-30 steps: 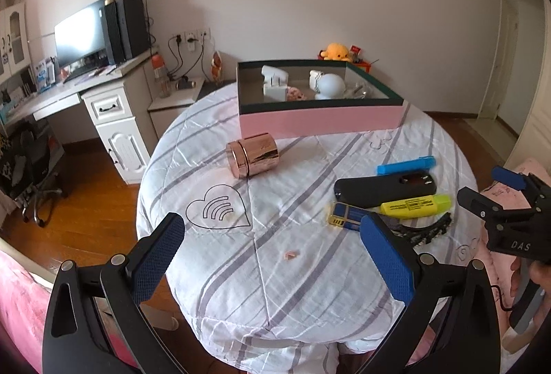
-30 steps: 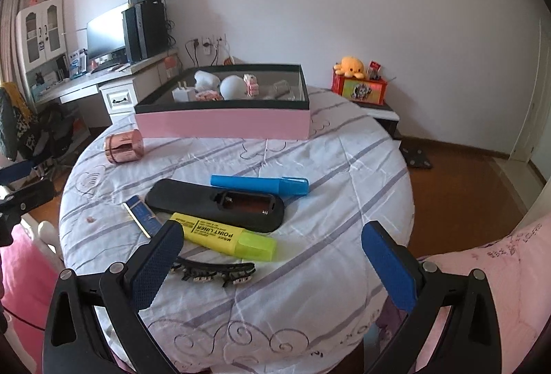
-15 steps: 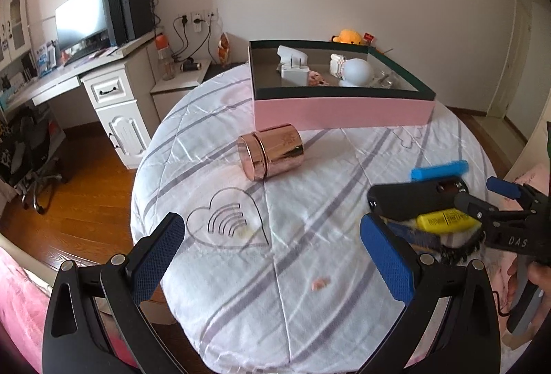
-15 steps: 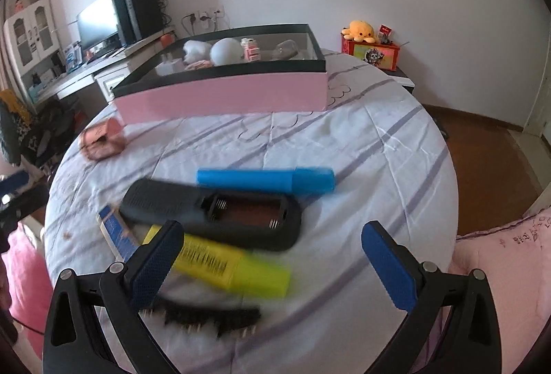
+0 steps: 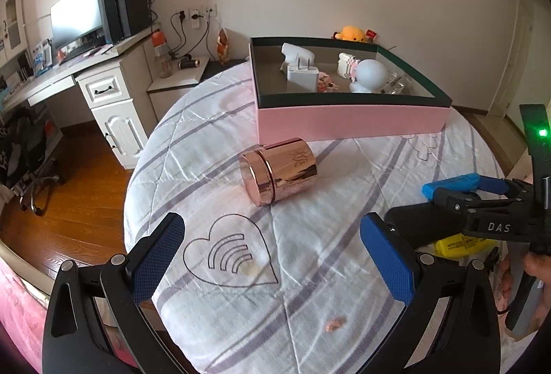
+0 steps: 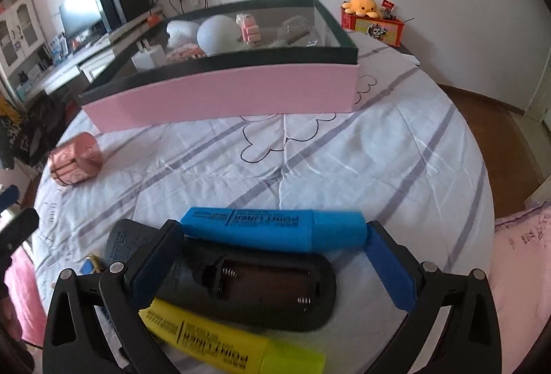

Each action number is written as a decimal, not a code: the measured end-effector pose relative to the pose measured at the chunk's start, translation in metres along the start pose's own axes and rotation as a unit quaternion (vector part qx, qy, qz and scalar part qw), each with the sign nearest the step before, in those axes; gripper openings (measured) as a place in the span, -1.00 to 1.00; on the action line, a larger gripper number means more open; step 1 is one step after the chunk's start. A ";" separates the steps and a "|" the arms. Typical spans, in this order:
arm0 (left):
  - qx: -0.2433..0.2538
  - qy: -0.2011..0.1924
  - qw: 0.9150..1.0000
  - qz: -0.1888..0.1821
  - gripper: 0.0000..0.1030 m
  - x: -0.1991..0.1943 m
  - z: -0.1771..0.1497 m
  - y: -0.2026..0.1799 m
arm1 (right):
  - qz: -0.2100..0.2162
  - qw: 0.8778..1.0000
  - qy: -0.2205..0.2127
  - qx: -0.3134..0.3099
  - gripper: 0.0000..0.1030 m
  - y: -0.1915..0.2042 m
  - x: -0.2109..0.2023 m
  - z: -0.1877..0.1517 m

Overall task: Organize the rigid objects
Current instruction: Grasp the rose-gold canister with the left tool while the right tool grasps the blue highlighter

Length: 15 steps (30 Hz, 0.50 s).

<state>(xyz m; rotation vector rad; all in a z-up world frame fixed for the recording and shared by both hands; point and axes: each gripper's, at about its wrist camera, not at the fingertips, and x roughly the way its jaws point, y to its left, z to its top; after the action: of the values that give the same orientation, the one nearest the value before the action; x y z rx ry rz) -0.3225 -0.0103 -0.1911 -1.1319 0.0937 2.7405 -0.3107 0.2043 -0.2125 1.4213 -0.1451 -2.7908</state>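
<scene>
A rose-gold jar (image 5: 279, 171) lies on its side on the round white-clothed table (image 5: 310, 288), ahead of my open left gripper (image 5: 272, 250) and not touching it. Behind the jar stands the pink box (image 5: 347, 119) holding several white items. My right gripper (image 6: 273, 253) is open and low over a blue highlighter (image 6: 275, 227) and a black remote (image 6: 258, 291) with its battery bay uncovered; the highlighter lies lengthwise between the fingertips. A yellow highlighter (image 6: 224, 339) lies nearest the camera. The left wrist view shows the right gripper (image 5: 482, 202) over the blue highlighter (image 5: 451, 183).
The jar (image 6: 75, 162) and pink box (image 6: 224, 95) lie beyond the right gripper. A small blue-and-gold item (image 6: 91, 265) sits beside the remote. A pink crumb (image 5: 334, 324) lies on the cloth. A desk with a monitor (image 5: 75, 19) stands left; wooden floor surrounds the table.
Both grippers have moved forward and lower. The right one now straddles the blue highlighter and remote; the left has come closer to the jar. Both stay open.
</scene>
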 end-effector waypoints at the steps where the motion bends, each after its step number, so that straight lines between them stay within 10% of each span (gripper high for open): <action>1: 0.000 0.002 1.000 0.002 1.00 0.002 0.001 0.001 | 0.000 1.000 0.001 -0.005 1.00 -0.001 0.001 0.003; 8: -0.002 0.008 1.000 0.001 1.00 0.010 0.004 0.006 | -0.068 0.997 0.003 -0.030 1.00 -0.019 0.012 0.017; 11: 0.000 0.011 1.000 0.004 1.00 0.013 0.005 0.006 | -0.033 0.999 0.014 -0.035 0.99 -0.029 0.016 0.023; 15: -0.008 0.010 1.000 0.001 1.00 0.014 0.006 0.008 | 0.000 0.998 0.002 -0.070 0.24 -0.033 0.010 0.024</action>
<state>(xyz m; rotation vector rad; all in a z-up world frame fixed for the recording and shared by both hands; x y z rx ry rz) -0.3381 -0.0154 -0.1972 -1.1656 0.0746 2.7362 -0.3351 0.2390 -0.2094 1.3958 0.0482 -2.7355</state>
